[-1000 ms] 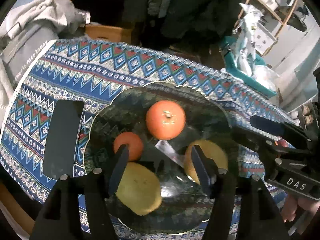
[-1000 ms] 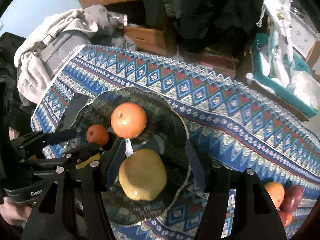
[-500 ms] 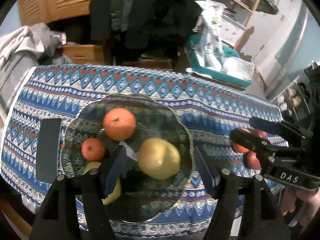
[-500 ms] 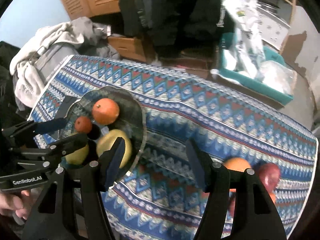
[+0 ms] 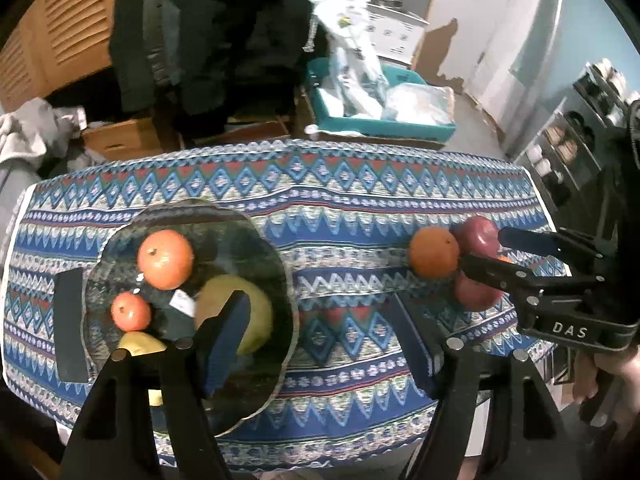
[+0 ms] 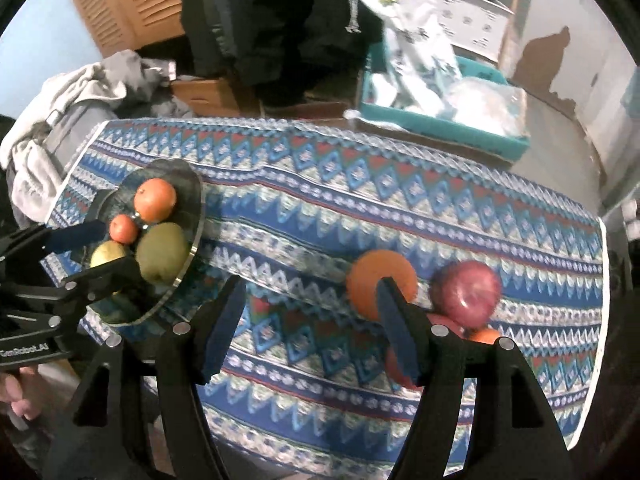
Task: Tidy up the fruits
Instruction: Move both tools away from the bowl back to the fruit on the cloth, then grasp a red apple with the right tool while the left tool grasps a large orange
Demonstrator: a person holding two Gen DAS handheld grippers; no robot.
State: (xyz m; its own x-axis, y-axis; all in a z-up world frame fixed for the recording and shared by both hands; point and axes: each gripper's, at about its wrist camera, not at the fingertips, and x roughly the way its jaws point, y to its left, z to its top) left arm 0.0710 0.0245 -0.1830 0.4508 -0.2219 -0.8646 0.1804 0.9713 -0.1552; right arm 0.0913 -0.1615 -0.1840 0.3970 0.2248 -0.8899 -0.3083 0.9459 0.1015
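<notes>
A glass plate (image 5: 276, 264) (image 6: 198, 196) on the patterned cloth holds a large orange (image 5: 165, 259), a small orange (image 5: 131, 311), a green-yellow pear (image 5: 256, 312) and a yellow fruit (image 5: 140, 346). On the cloth to the right lie an orange (image 5: 434, 257) (image 6: 372, 276), red apples (image 5: 478, 236) (image 6: 466, 290) and more fruit partly hidden. My left gripper (image 5: 320, 340) is open and empty above the plate's right rim. My right gripper (image 6: 308, 328) is open and empty, its right finger in front of the loose orange.
A black flat object (image 5: 70, 324) lies left of the plate. Behind the table are a teal bin with bags (image 5: 380, 120), cardboard boxes (image 6: 204, 96), grey clothes (image 6: 72, 96) and dark coats. Shelving stands at the far right (image 5: 580, 140).
Both grippers have pulled back and swung right. The right gripper has left the plate and now faces the loose orange and apples. The pear lies in the plate.
</notes>
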